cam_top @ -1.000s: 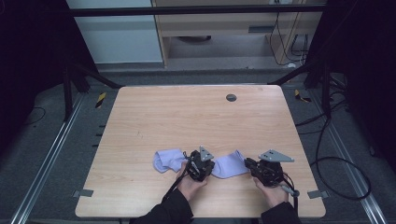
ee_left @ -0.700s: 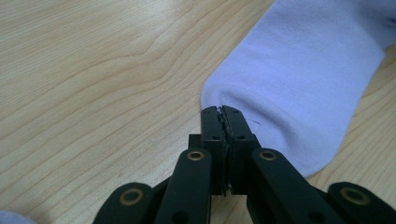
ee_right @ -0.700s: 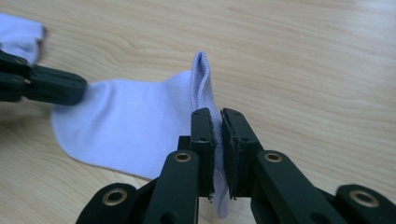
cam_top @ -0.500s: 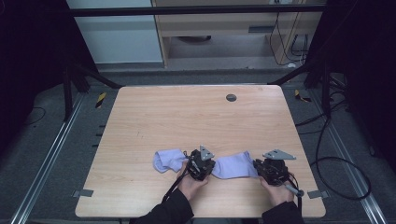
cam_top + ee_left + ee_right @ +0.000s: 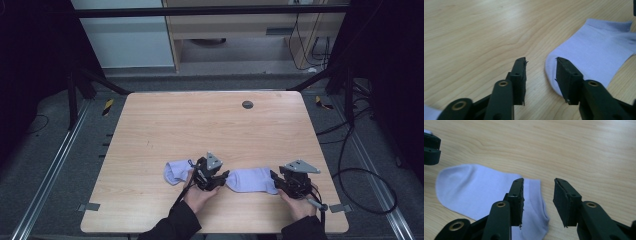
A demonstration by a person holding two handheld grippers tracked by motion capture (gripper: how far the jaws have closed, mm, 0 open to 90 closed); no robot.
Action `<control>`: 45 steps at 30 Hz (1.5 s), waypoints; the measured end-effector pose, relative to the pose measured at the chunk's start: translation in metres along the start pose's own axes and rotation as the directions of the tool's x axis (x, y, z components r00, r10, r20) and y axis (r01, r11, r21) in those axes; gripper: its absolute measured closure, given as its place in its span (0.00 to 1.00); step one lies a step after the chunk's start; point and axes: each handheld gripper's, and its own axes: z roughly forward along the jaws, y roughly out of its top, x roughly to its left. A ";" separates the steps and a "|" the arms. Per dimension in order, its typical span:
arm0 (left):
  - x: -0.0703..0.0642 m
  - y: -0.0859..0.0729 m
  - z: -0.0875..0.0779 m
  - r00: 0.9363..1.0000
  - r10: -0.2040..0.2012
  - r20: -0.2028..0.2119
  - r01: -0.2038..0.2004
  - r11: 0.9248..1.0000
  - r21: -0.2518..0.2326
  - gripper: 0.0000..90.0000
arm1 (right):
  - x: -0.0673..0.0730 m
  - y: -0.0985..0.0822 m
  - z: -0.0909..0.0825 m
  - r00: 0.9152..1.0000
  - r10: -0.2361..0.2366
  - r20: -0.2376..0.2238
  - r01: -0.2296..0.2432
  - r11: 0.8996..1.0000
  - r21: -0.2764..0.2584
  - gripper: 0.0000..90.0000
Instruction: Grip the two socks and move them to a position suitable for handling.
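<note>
A pale lilac sock (image 5: 252, 179) lies flat on the wooden table (image 5: 200, 125) between my two grippers. My left gripper (image 5: 223, 178) points right at its toe. In the left gripper view that gripper (image 5: 541, 61) is open, its jaws having just been opening, with bare wood between them and the sock's toe (image 5: 596, 55) beside the right jaw. My right gripper (image 5: 275, 181) points left at the cuff. Its jaws (image 5: 539, 181) have also just been opening and stand apart, the cuff edge of the sock (image 5: 479, 192) lying loose under the left jaw. A second lilac sock (image 5: 176, 171) lies left of the left gripper.
A small dark round insert (image 5: 247, 104) sits in the table near its far edge. Both hands are close to the table's front edge (image 5: 210, 231). The left gripper's jaws (image 5: 431, 147) show at the top left of the right gripper view.
The sock between the grippers was bunched and short; it now lies stretched out longer. My right gripper shifted slightly to the right. The left gripper stayed put.
</note>
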 end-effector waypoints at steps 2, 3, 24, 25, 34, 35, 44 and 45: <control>0.007 0.000 -0.010 1.000 0.000 -0.002 0.000 1.000 -0.011 0.60 | 0.001 0.002 -0.002 1.000 -0.004 -0.020 0.003 1.000 -0.028 0.66; 0.015 -0.001 -0.020 1.000 -0.002 -0.020 0.002 1.000 -0.017 0.57 | 0.002 0.005 -0.005 0.999 -0.009 -0.033 0.007 0.999 -0.047 0.65; 0.086 -0.043 -0.105 0.986 -0.082 -0.147 0.076 0.996 -0.052 0.48 | 0.037 0.037 0.015 0.984 -0.073 -0.160 0.063 0.996 -0.062 0.55; 0.088 -0.046 -0.107 0.985 -0.087 -0.152 0.079 0.995 -0.054 0.47 | 0.040 0.040 0.017 0.983 -0.079 -0.168 0.069 0.996 -0.064 0.55; 0.102 -0.065 -0.122 0.976 -0.113 -0.184 0.106 0.993 -0.052 0.47 | 0.067 0.058 0.033 0.971 -0.109 -0.214 0.097 0.993 -0.064 0.53; 0.105 -0.069 -0.123 0.975 -0.116 -0.189 0.109 0.993 -0.045 0.48 | 0.075 0.061 0.039 0.967 -0.113 -0.228 0.103 0.993 -0.057 0.53; 0.112 -0.080 -0.118 0.969 -0.132 -0.211 0.132 0.991 -0.010 0.50 | 0.111 0.073 0.057 0.947 -0.171 -0.273 0.157 0.985 -0.069 0.55; 0.112 -0.081 -0.117 0.968 -0.137 -0.212 0.138 0.990 -0.008 0.51 | 0.116 0.074 0.059 0.942 -0.179 -0.283 0.166 0.984 -0.068 0.55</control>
